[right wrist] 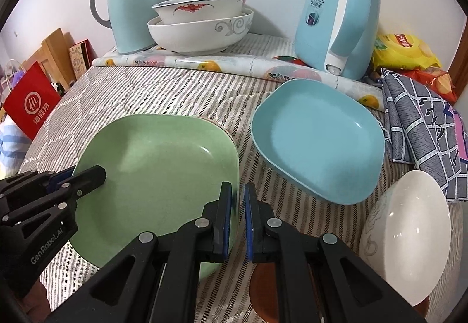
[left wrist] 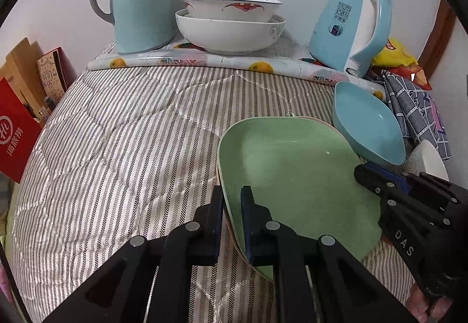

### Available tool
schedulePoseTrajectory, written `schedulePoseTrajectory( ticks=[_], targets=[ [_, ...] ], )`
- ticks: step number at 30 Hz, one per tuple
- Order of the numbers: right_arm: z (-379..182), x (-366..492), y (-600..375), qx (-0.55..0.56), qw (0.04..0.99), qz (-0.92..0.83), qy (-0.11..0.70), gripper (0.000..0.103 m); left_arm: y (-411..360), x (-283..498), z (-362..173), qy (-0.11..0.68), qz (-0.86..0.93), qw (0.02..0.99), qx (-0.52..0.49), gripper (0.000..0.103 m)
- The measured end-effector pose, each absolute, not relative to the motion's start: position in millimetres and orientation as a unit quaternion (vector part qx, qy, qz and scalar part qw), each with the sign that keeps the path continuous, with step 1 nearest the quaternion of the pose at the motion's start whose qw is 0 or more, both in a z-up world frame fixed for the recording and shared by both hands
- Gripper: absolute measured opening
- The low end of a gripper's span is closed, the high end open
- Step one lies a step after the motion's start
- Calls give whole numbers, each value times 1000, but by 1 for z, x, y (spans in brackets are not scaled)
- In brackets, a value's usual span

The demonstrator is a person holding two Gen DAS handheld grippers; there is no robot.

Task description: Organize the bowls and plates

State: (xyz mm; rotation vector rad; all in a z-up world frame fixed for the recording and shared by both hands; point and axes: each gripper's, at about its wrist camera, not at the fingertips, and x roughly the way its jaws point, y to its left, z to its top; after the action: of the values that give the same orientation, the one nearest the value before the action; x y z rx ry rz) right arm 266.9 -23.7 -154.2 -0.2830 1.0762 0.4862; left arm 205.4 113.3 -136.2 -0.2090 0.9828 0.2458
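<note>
A green square plate [left wrist: 295, 173] lies on the striped cloth, on top of another plate whose pale rim shows beneath it. My left gripper [left wrist: 232, 203] is shut on the green plate's left rim. My right gripper [right wrist: 238, 206] is shut on the same plate's right rim [right wrist: 232, 200]; it also shows in the left wrist view [left wrist: 377, 179]. A blue square plate [right wrist: 318, 138] sits tilted to the right, and a white bowl [right wrist: 409, 235] lies tilted at the near right. Two stacked white bowls [right wrist: 201, 21] stand at the back.
A teal thermos jug [left wrist: 140, 1] stands at the back left and a blue kettle [right wrist: 339, 21] at the back right on a fruit-print mat [left wrist: 204, 61]. A checked cloth [right wrist: 424, 124] and snack bags [right wrist: 403, 51] lie right. A red bag [right wrist: 29, 103] stands left.
</note>
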Motion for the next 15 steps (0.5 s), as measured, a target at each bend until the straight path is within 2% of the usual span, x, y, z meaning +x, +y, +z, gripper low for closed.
schedulePoseTrajectory(
  ticks=[3,8,15],
  targets=[
    [-155,268,-25,-134,820,225,510,10,115,206,-140,484,100,861,-118,25],
    [-151,266,-28,-129,820,223,511,15,113,202,-141,488,105,858,-117,25],
    [-129,258,-44,-118,834,209,496,53,113,195,-124,477,117,864,-112,25]
  ],
)
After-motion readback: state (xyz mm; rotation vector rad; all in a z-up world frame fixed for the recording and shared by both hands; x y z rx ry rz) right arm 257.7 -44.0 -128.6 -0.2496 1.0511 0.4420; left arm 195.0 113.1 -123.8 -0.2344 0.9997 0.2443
